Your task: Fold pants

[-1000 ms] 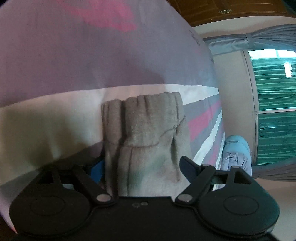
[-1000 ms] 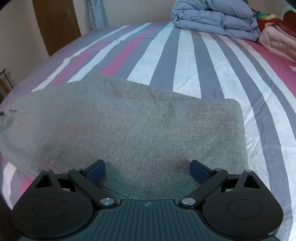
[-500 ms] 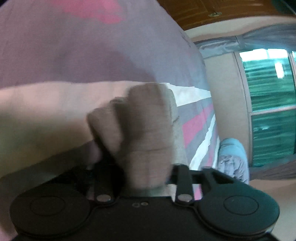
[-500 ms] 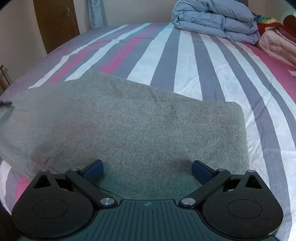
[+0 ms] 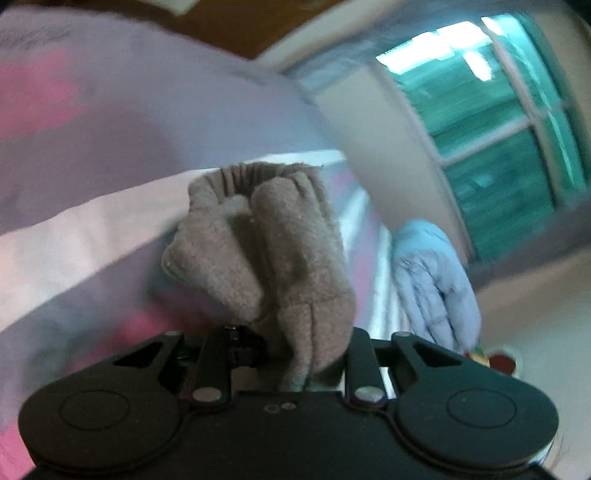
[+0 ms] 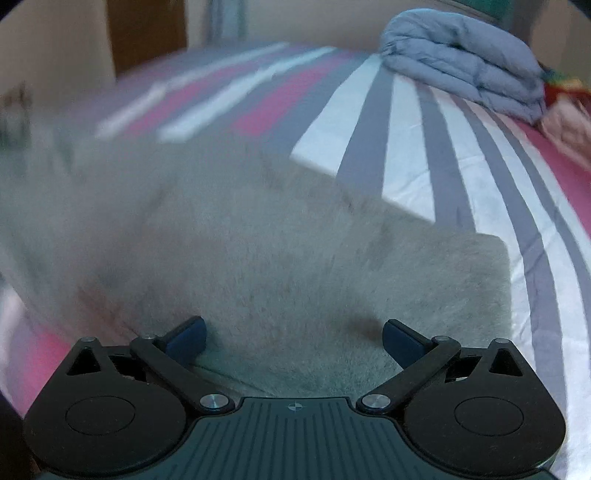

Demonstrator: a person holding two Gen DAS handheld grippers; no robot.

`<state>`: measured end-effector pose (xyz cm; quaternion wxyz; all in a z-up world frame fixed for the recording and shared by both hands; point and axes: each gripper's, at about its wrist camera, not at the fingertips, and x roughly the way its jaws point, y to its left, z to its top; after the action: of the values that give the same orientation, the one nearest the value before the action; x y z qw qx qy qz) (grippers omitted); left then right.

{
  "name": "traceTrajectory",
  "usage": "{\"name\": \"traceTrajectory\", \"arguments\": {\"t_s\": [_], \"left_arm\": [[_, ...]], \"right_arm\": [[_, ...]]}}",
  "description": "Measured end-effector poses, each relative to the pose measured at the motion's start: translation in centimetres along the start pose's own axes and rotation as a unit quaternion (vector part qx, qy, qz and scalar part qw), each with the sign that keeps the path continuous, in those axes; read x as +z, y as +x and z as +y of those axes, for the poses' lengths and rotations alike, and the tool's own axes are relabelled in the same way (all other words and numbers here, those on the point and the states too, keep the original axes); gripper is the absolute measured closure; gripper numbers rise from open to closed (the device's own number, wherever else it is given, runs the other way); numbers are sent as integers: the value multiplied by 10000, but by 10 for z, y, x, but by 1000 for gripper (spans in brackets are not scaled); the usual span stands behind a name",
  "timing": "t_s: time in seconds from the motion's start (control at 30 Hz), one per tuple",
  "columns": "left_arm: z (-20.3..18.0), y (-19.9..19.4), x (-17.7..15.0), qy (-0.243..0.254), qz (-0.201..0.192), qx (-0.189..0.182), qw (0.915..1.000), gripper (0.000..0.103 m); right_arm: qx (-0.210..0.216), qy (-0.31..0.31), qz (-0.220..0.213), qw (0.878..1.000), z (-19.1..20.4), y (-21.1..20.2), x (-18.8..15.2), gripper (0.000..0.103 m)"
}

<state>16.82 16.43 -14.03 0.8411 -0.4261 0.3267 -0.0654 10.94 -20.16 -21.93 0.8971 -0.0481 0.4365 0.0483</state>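
The pants are grey-brown fleece. In the left wrist view my left gripper (image 5: 303,354) is shut on the bunched cuff end of the pants (image 5: 280,254), which sticks up between the jaws and is lifted off the striped bedsheet (image 5: 92,155). In the right wrist view the pants (image 6: 295,266) lie spread flat on the bed, with a folded edge at the right. My right gripper (image 6: 293,339) is open, its blue pads (image 6: 186,338) resting over the near edge of the cloth without holding it.
The bed has a pink, grey and white striped sheet (image 6: 424,155). A folded blue-grey duvet (image 6: 461,62) and a pink blanket (image 6: 569,125) lie at the far right. A window (image 5: 491,140) and a brown door (image 6: 147,33) stand beyond the bed.
My left gripper has shut on the pants cuff and lifted it, tilting the view toward the window. The pants' left side blurs with motion in the right wrist view; the right gripper stays open.
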Motion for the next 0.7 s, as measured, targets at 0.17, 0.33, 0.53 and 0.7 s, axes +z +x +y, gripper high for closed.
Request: {"name": "traceTrajectory", "arguments": {"t_s": [0.17,0.33,0.53,0.7], "left_arm": [[-64,-5,-26,1140,332,-298,9925,90],[-114,6,-74,1978,835,-577,9750,90],[-157,31,-147,2647,1508,-824,9489,90],[-168,66,-217,3312,2087,-449,9191,88]], "right_arm": [[67,116,88,9999,-5,2,5,1],[294,573,176,9978,-26,-4,-1,0],[309,1143,-121,9929,-67,-33,-7,0],[229,1957,-267,9800,-132,-62,-17,0]]}}
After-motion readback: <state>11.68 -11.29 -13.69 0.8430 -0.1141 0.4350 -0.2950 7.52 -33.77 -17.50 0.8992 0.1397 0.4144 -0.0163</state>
